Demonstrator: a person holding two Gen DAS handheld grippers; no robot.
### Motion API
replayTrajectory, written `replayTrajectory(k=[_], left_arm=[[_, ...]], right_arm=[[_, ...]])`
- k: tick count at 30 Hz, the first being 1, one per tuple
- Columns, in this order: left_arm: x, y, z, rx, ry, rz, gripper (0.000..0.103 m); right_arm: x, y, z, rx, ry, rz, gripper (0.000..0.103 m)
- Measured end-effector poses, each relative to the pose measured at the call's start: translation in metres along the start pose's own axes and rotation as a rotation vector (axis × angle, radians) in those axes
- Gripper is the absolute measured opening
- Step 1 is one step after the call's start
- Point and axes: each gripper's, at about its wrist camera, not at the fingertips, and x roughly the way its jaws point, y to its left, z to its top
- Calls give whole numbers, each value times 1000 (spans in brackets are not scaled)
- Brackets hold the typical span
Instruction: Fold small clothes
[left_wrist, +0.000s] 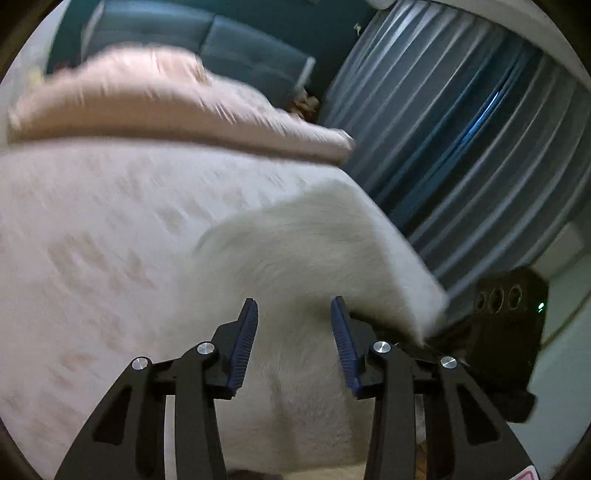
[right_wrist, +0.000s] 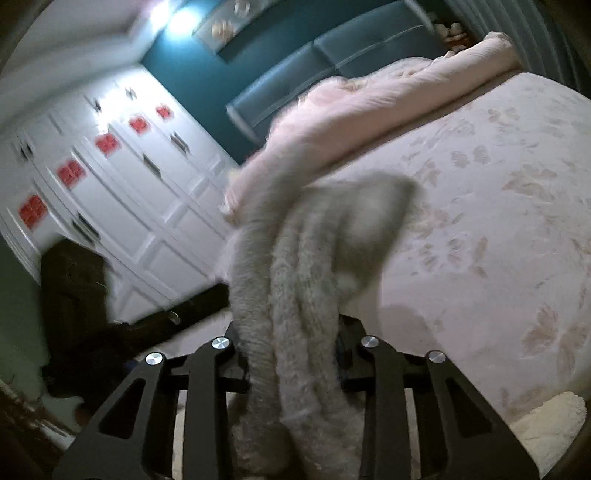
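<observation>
A white fluffy garment (left_wrist: 314, 251) hangs lifted above the bed, stretched between both grippers. In the left wrist view my left gripper (left_wrist: 293, 302) has its blue pads set apart, with the fluffy cloth filling the gap and running down between the fingers. The garment's far edge runs right to the black body of my right gripper (left_wrist: 509, 325). In the right wrist view the garment (right_wrist: 303, 258) looks grey and bunched. My right gripper (right_wrist: 291, 325) is shut on that thick bundle, which hides its fingertips. One flap droops forward over the bed.
The bed has a pale leaf-patterned sheet (right_wrist: 480, 221) and a rolled pink duvet (right_wrist: 351, 110) at the teal headboard (right_wrist: 332, 62). Grey-blue curtains (left_wrist: 461, 129) hang on one side and a white wardrobe (right_wrist: 110, 184) stands on the other. A cream fluffy item (right_wrist: 546, 421) lies at the near corner.
</observation>
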Motion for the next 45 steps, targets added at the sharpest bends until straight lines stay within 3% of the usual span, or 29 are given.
replayTrajectory(k=[2, 5, 8, 10, 13, 17, 22, 27, 28, 30, 31, 32, 34, 38, 40, 42, 45], left_arm=[[-11, 18, 5, -28, -29, 72, 44], [-20, 79, -9, -182, 26, 154, 52], [-10, 122, -41, -285, 111, 210, 54], [9, 143, -63, -340, 185, 191, 54], [59, 139, -89, -397, 284, 80, 57], [115, 111, -99, -399, 361, -10, 67], [164, 91, -95, -433, 376, -103, 81], [221, 99, -102, -554, 475, -180, 85], [226, 100, -106, -584, 484, -202, 86], [230, 97, -107, -592, 466, -223, 84], [226, 93, -104, -566, 446, -226, 76], [224, 91, -101, -544, 430, -232, 68], [208, 85, -90, -481, 397, -240, 63], [152, 92, -61, -436, 289, -234, 62], [110, 101, -38, -393, 200, -218, 62], [67, 111, -10, -334, 108, -176, 62], [28, 129, 21, -249, 24, -69, 67]], right_arm=[[29, 4, -3, -62, 63, -130, 29], [51, -34, -15, 33, 125, -222, 29], [33, -84, -24, 122, 110, -309, 29], [19, -126, -28, 215, 119, -330, 30], [12, -179, -40, 342, 116, -318, 31], [12, -225, -56, 472, 88, -199, 41], [22, -242, -59, 502, 108, -156, 73], [42, -261, -69, 622, 138, 5, 71], [42, -259, -69, 624, 141, 23, 57], [43, -253, -66, 614, 139, 68, 41], [40, -244, -61, 592, 135, 67, 37], [36, -233, -56, 559, 127, 73, 36], [29, -206, -44, 507, 106, 126, 35], [29, -140, -17, 379, 77, 190, 35], [33, -104, 1, 324, 52, 267, 35], [45, -67, 21, 273, 19, 350, 37], [79, -42, 42, 238, -2, 367, 48]])
